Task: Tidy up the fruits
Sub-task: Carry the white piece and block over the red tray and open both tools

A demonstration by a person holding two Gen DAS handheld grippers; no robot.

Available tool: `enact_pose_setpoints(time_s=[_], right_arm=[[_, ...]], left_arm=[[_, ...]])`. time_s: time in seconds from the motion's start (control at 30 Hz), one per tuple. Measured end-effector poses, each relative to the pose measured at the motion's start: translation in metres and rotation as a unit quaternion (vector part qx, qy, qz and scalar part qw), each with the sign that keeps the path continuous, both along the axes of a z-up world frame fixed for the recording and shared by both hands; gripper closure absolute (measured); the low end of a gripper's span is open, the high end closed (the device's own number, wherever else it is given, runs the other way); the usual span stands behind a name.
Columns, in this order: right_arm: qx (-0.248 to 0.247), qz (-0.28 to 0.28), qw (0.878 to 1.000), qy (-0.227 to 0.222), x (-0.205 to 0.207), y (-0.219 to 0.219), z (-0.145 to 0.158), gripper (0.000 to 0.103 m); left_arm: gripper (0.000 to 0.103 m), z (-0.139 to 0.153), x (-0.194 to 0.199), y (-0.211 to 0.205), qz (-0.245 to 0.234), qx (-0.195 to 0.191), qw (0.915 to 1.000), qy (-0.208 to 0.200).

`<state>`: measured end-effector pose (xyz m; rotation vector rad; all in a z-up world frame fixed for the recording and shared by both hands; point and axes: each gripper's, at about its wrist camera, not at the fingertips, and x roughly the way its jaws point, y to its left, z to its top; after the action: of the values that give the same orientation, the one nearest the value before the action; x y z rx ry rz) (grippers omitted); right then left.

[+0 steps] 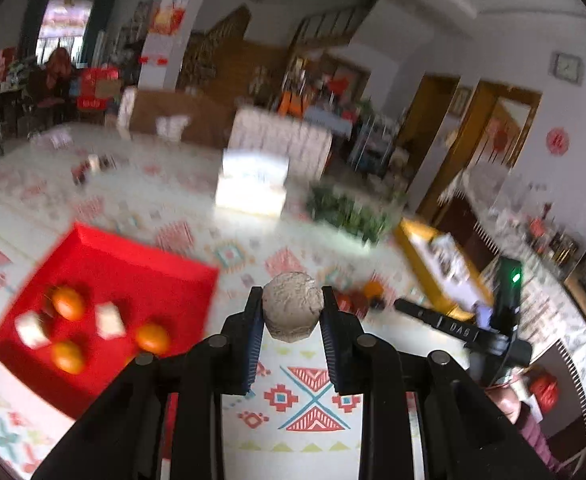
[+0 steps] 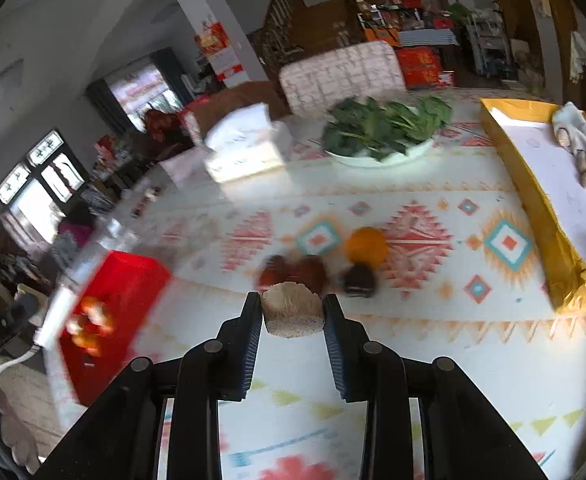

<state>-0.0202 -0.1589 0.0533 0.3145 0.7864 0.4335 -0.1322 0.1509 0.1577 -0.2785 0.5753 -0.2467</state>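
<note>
Left claw clamps rough grey-brown round fruit across middle, above worktop beside red tray. Right claw holds similar fruit. I judge both light, firm, possibly brittle-skinned.

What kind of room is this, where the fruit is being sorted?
Most likely a home's living and dining room: a table under a patterned tablecloth holding a plate of leafy greens, a wooden staircase behind, and a wall clock.

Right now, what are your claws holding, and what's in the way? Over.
Left claw shut on a rough grey ball. Right claw shut on a tan lump. Red tray holds oranges. Nothing blocking.
</note>
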Motion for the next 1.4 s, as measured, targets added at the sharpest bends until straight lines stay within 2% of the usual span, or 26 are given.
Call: enact_pose_setpoints(time_s=[0.07, 0.17, 0.27, 0.37, 0.47, 0.53, 0.6, 0.7, 0.87, 0.97, 1.07, 1.23, 1.4], right_arm=[[0.027, 0.011, 1.000, -0.007, -0.008, 0.003, 0.016, 0.069], [0.037, 0.028, 0.998, -0.039, -0.025, 0.015, 0.062, 0.069], [0.041, 0.049, 0.995, -0.078, -0.038, 0.026, 0.113, 0.069], [0.046, 0.075, 0.988, -0.124, -0.046, 0.043, 0.168, 0.069], [0.046, 0.086, 0.981, -0.165, -0.047, 0.063, 0.219, 0.069], [0.043, 0.092, 0.977, -0.186, -0.045, 0.079, 0.245, 0.069], [0.050, 0.106, 0.976, -0.184, -0.038, 0.098, 0.255, 0.069], [0.035, 0.126, 0.978, -0.161, -0.028, 0.135, 0.236, 0.069], [-0.012, 0.173, 0.982, -0.068, 0.000, 0.209, 0.136, 0.069], [-0.038, 0.192, 0.980, -0.024, 0.015, 0.245, 0.079, 0.069], [-0.057, 0.208, 0.977, 0.008, 0.034, 0.275, 0.039, 0.069], [-0.101, 0.218, 0.970, 0.029, 0.049, 0.308, -0.004, 0.069], [-0.117, 0.220, 0.967, 0.046, 0.059, 0.323, -0.027, 0.069]], left_arm=[[0.077, 0.028, -0.021, 0.014, -0.003, -0.004, 0.9995, -0.032], [0.077, 0.068, -0.048, 0.032, 0.000, 0.008, 0.9972, -0.075], [0.077, 0.105, -0.066, 0.049, 0.033, 0.048, 0.9931, -0.102], [0.077, 0.138, -0.064, 0.072, 0.073, 0.085, 0.9883, -0.104], [0.077, 0.161, -0.050, 0.095, 0.126, 0.128, 0.9787, -0.100], [0.077, 0.166, -0.035, 0.111, 0.153, 0.144, 0.9733, -0.091], [0.077, 0.158, -0.020, 0.128, 0.170, 0.144, 0.9719, -0.076], [0.077, 0.118, 0.009, 0.144, 0.175, 0.134, 0.9745, -0.041], [0.077, 0.031, 0.066, 0.164, 0.156, 0.090, 0.9826, 0.044], [0.077, -0.018, 0.096, 0.174, 0.151, 0.067, 0.9815, 0.097], [0.077, -0.061, 0.122, 0.179, 0.145, 0.052, 0.9772, 0.146], [0.077, -0.101, 0.152, 0.186, 0.137, 0.039, 0.9702, 0.196], [0.077, -0.122, 0.167, 0.192, 0.138, 0.027, 0.9650, 0.221]])
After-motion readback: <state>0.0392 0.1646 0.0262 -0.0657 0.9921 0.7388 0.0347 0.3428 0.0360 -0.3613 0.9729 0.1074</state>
